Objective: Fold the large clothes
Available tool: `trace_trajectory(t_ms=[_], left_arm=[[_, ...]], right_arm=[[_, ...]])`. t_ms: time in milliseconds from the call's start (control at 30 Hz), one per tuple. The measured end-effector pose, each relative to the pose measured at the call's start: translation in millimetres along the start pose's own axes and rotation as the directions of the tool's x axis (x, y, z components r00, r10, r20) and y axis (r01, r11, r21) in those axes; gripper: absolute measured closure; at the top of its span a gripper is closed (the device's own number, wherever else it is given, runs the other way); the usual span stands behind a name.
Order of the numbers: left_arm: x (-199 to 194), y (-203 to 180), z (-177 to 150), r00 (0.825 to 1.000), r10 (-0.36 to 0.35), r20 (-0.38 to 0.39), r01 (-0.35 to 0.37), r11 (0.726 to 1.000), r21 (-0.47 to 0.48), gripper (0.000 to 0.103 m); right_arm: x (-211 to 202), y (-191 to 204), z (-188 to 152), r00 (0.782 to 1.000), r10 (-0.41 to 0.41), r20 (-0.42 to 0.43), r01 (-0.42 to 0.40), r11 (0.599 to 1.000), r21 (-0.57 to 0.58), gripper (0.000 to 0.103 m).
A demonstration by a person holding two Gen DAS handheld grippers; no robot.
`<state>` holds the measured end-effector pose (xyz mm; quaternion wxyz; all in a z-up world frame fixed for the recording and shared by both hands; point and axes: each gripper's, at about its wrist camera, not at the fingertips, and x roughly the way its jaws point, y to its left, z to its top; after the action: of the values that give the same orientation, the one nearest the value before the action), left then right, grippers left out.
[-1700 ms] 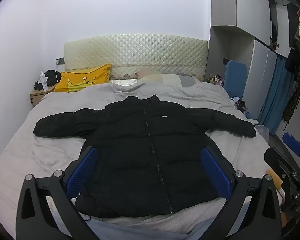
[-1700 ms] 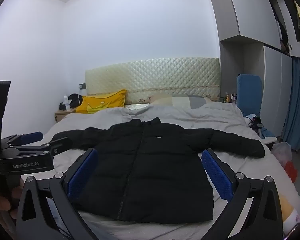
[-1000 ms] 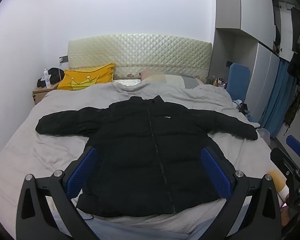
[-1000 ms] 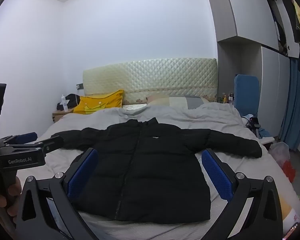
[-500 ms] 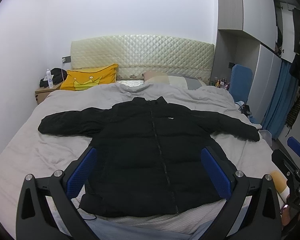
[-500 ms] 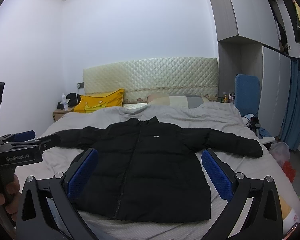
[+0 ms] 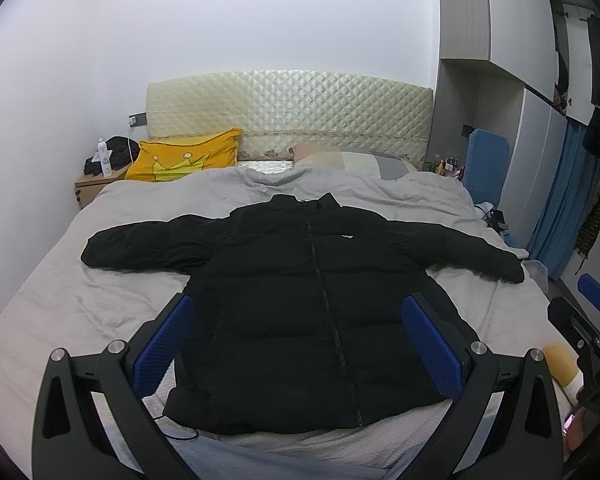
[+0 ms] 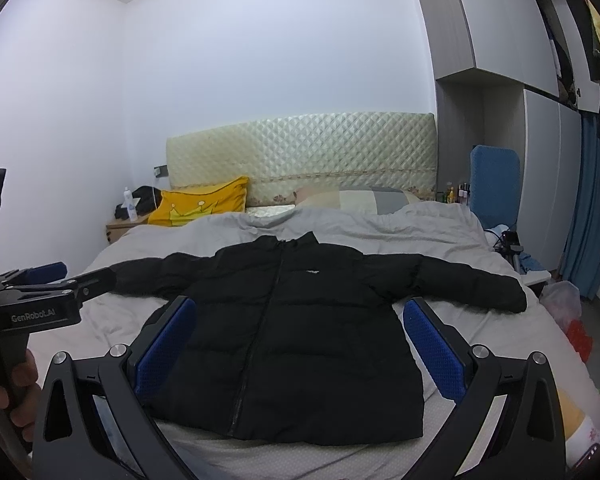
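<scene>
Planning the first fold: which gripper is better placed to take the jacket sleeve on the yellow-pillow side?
Left gripper, probably: it is open beside that sleeve. The right gripper, also open, faces the jacket's middle.

Both my wrist views look from the foot of the bed (image 7: pixel 52 300) toward the headboard (image 7: pixel 288 116), each along its own blue fingers (image 7: pixel 164 344), held back from the black jacket (image 7: pixel 312 292) — the right view sits slightly lower and farther right. They share nearly everything — jacket, bed, headboard, wardrobe wall. Each catches the other: the right gripper (image 7: pixel 596 304) at the left view's right edge, the left gripper (image 8: pixel 52 276) at the right view's left edge.
</scene>
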<state>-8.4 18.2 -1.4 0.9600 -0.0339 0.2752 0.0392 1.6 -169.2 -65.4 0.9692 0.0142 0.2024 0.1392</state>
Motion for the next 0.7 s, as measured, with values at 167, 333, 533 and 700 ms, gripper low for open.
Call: trace_trajectory(t_ms=[167, 333, 533, 700], left_arm=[[2, 1, 0, 1.000, 0.005, 0.000, -0.005, 1.000, -0.004, 0.000], [4, 3, 0, 1.000, 0.014, 0.000, -0.014, 1.000, -0.010, 0.000], [8, 6, -1, 1.000, 0.020, -0.006, -0.020, 1.000, -0.012, 0.000], [7, 8, -2, 1.000, 0.022, -0.008, -0.022, 1.000, -0.013, 0.000]], right_arm=[[3, 1, -5, 1.000, 0.009, -0.008, -0.009, 1.000, 0.002, 0.000], [8, 1, -6, 1.000, 0.009, -0.018, -0.009, 1.000, -0.004, 0.000], [11, 4, -9, 1.000, 0.009, -0.024, -0.010, 1.000, -0.005, 0.000], [11, 6, -9, 1.000, 0.015, -0.027, -0.016, 1.000, -0.008, 0.000]])
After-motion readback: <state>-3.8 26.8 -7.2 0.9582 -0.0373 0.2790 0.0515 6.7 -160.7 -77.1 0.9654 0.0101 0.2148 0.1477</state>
